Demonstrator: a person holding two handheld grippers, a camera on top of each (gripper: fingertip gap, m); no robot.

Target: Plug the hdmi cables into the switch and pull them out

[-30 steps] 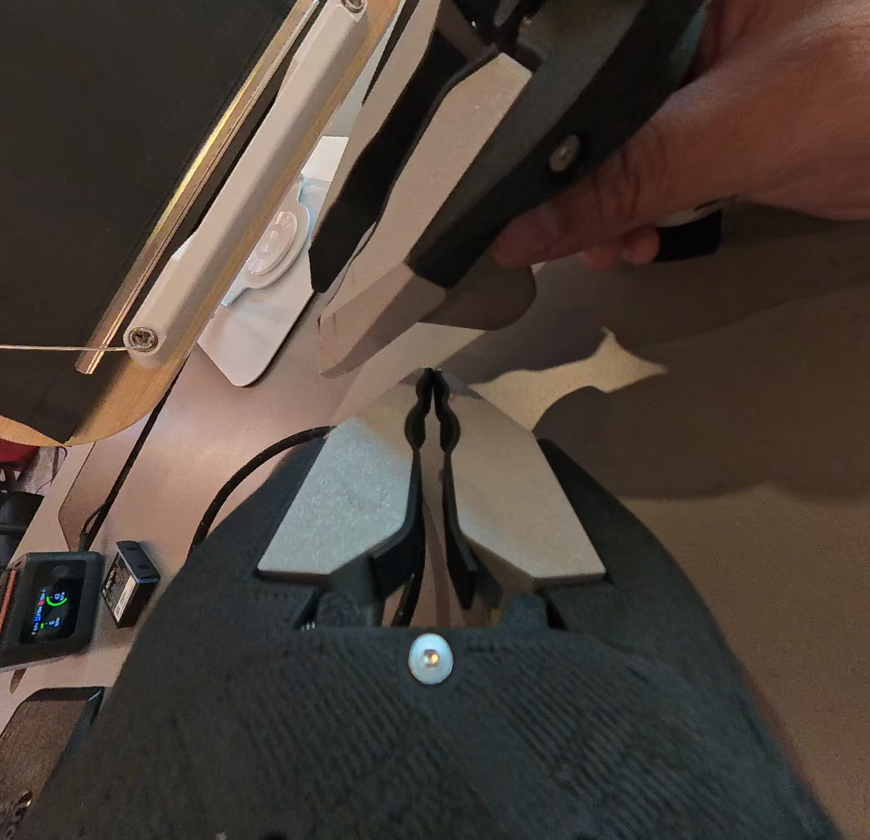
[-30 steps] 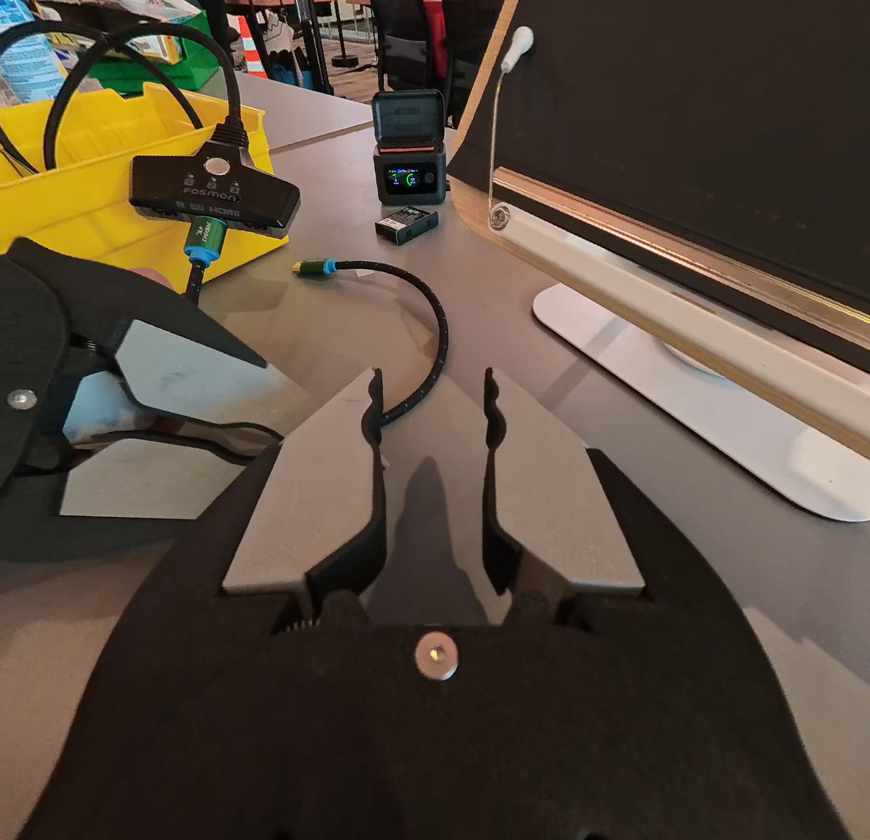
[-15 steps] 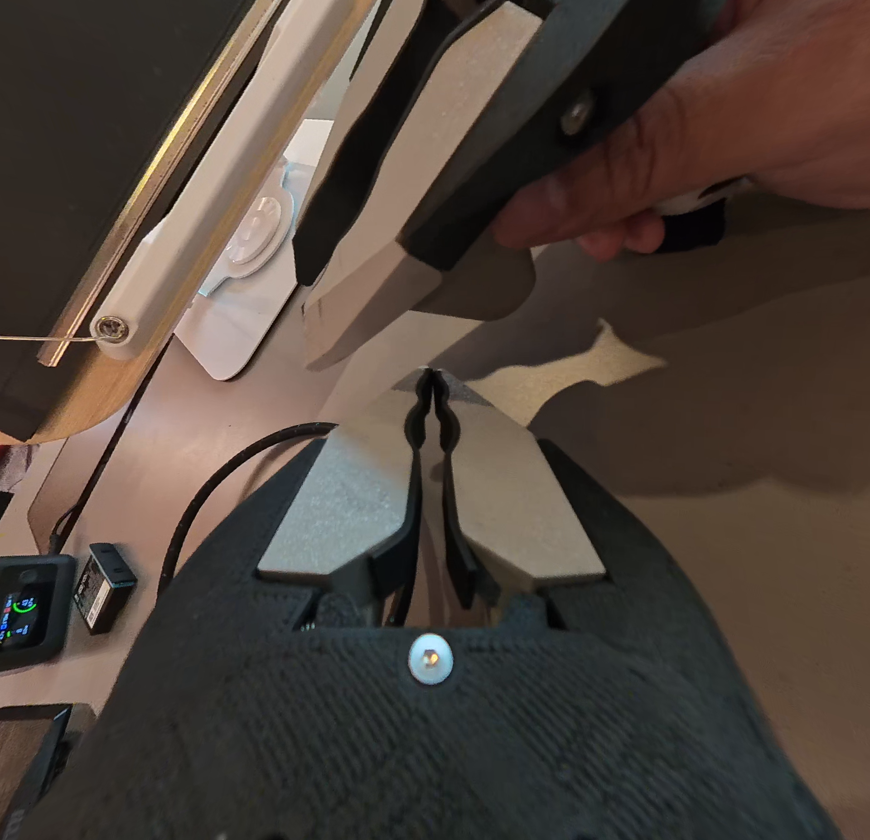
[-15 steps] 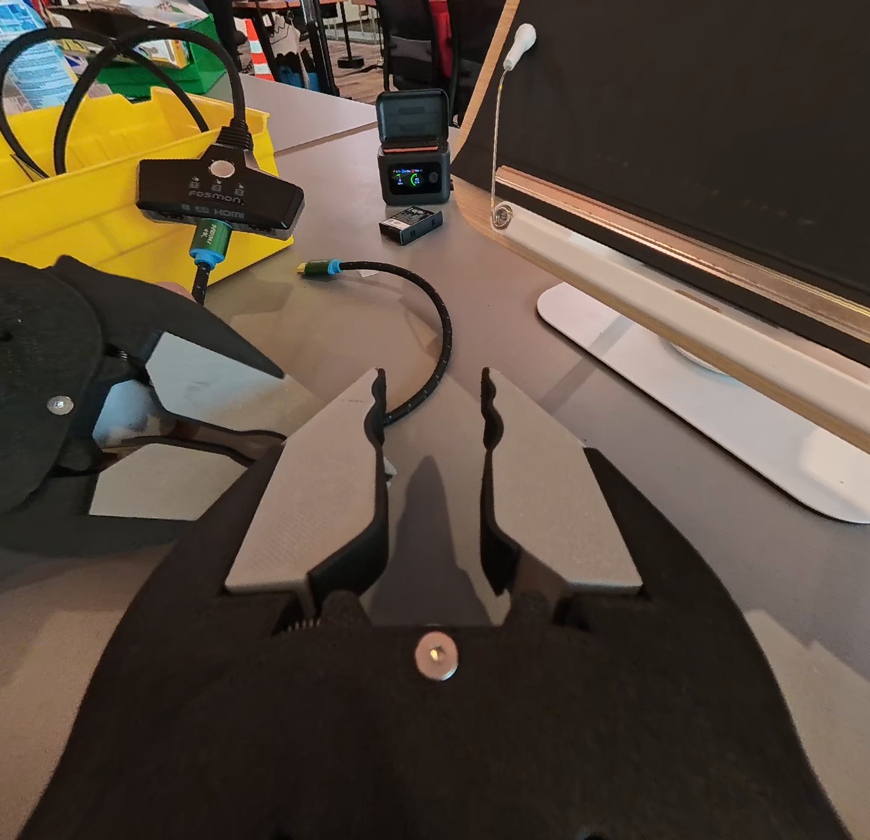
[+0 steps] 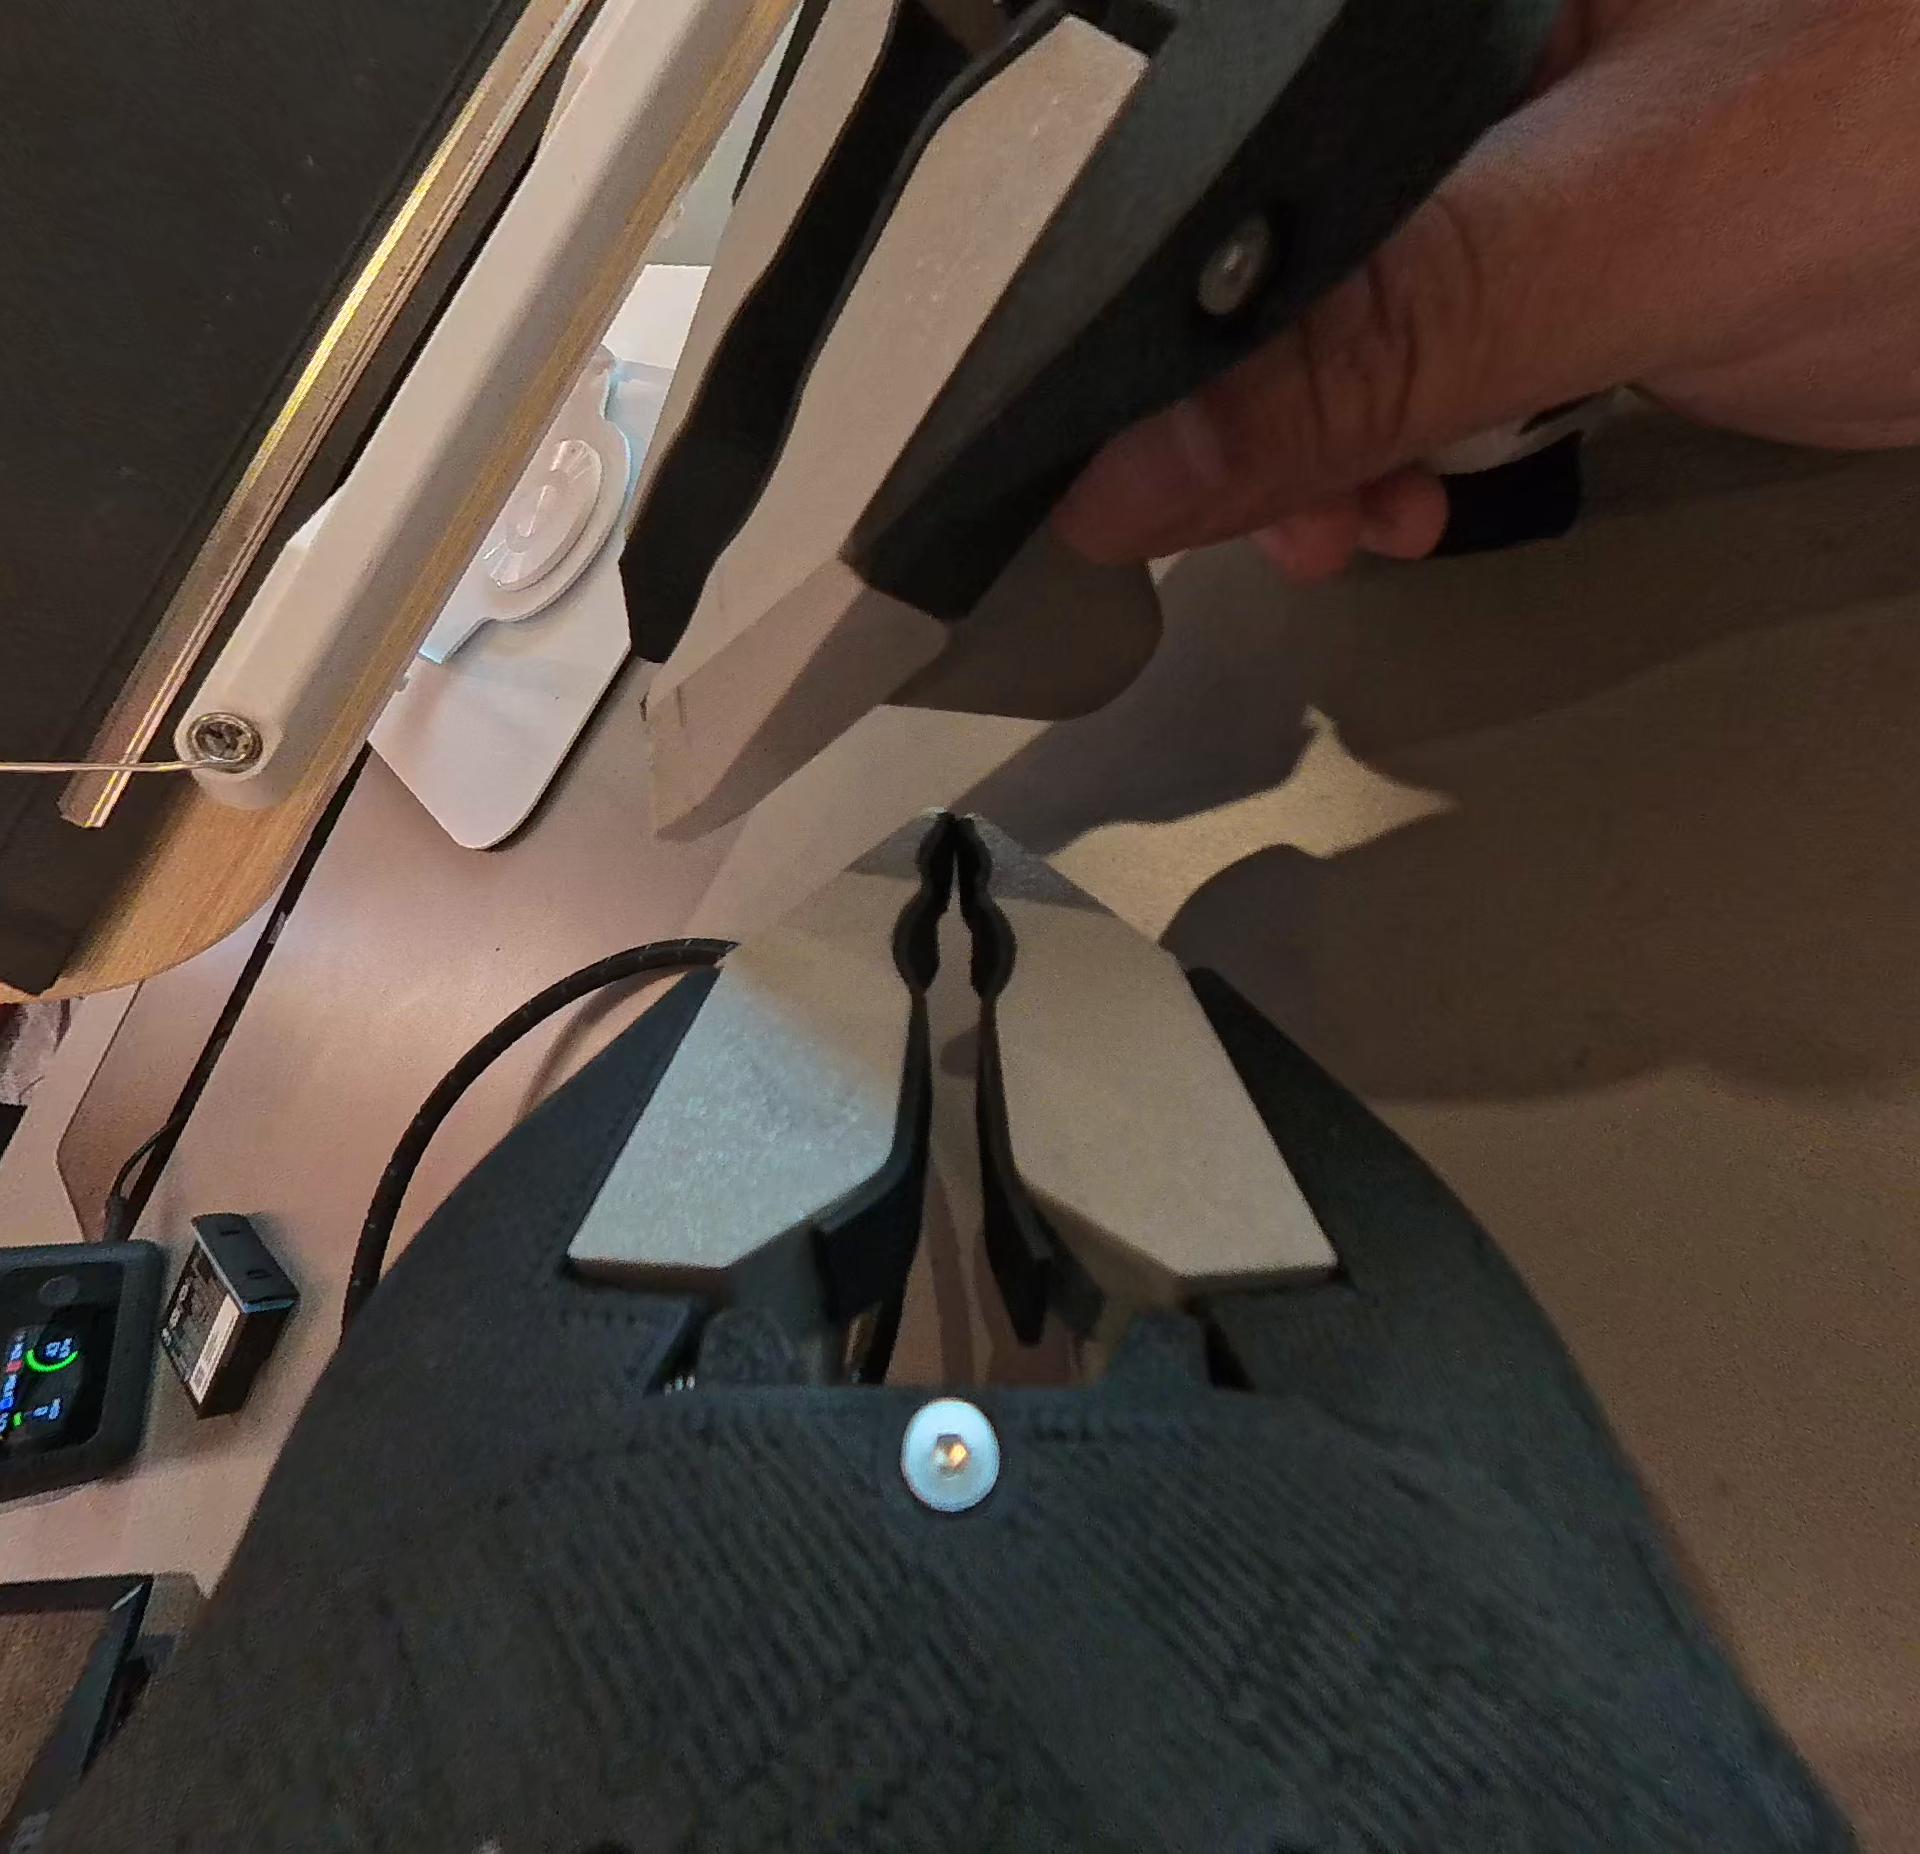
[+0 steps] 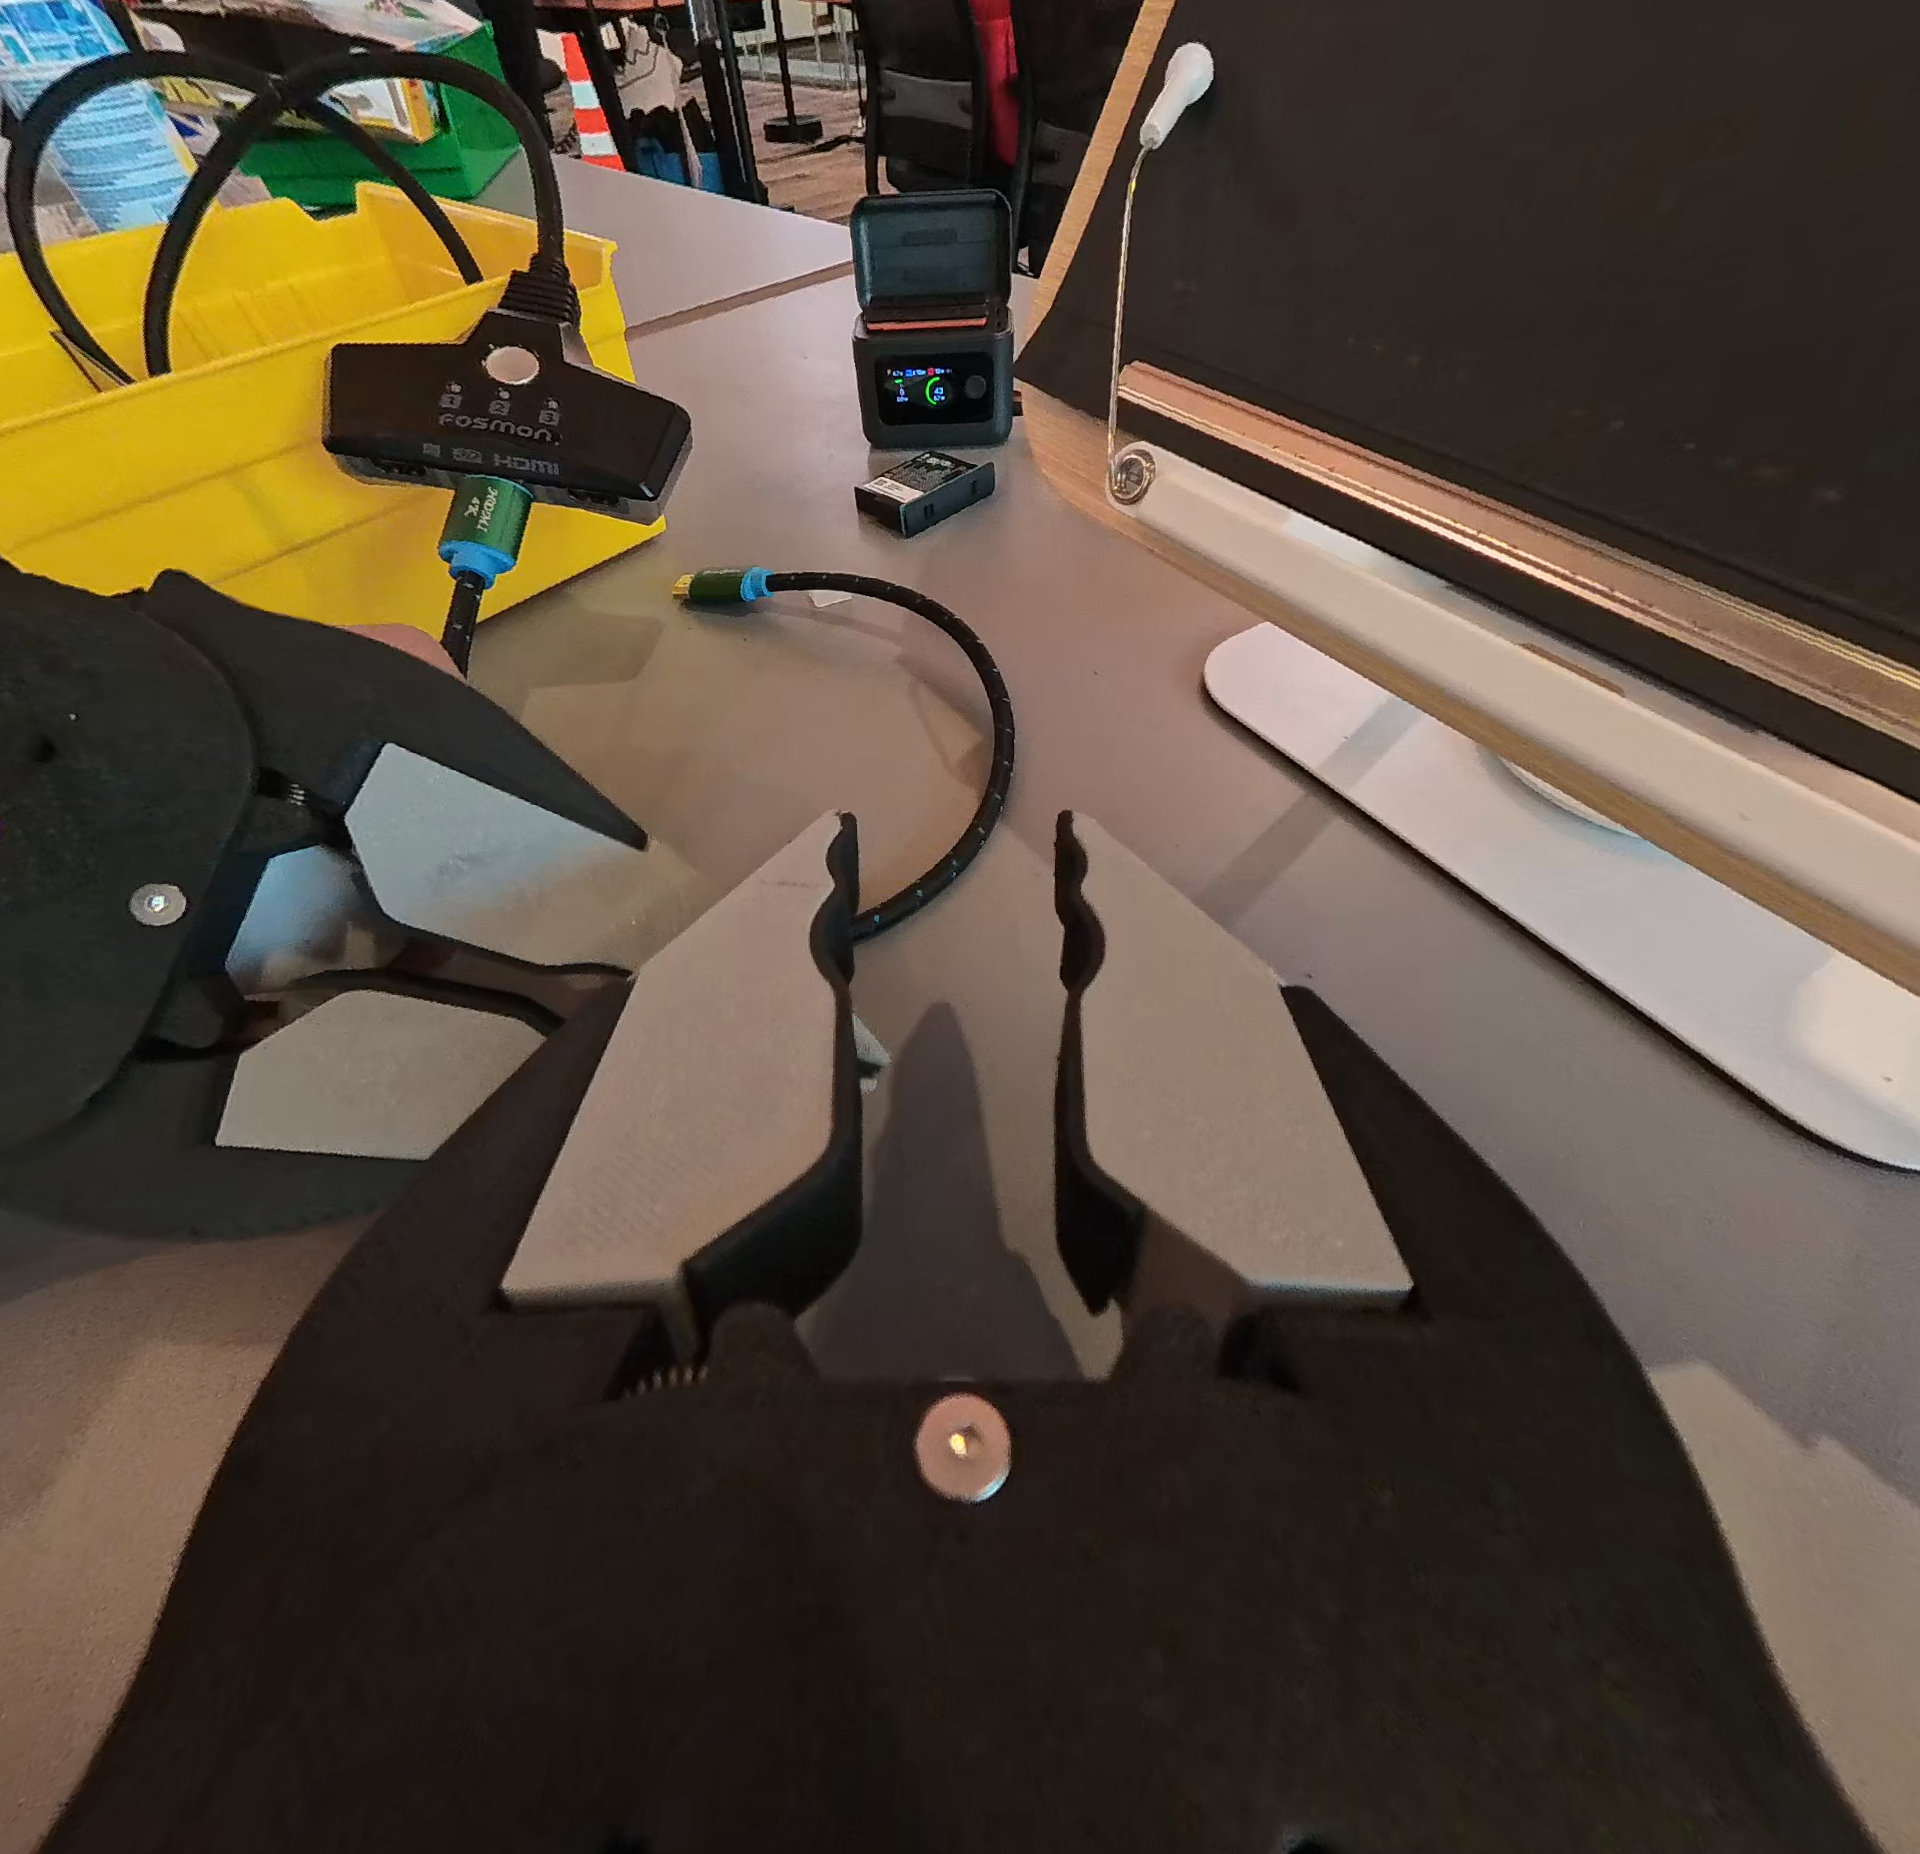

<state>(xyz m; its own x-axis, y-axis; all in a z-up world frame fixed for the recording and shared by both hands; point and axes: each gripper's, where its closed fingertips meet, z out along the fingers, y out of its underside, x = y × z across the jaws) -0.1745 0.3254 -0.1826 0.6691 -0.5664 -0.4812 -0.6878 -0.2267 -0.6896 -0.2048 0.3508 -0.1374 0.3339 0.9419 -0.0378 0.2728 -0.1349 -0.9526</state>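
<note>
— Right gripper [image 6: 951,848] spread wide, holding nothing, low over the grey table [image 6: 1195,973]. Left gripper [image 5: 954,825] pinched nearly shut; whether on a cable, cannot tell.

— And the loose HDMI cable [image 6: 977,703]?

— Lying ahead of the right gripper, arcing from beside its left finger up and over, green plug [image 6: 717,586] pointing left, long axis across the view.

— Switch [image 6: 504,422]?

— Far left, propped on the yellow bin [image 6: 156,474], second cable [image 6: 483,521] plugged into its near edge, ports facing the grippers.
</note>
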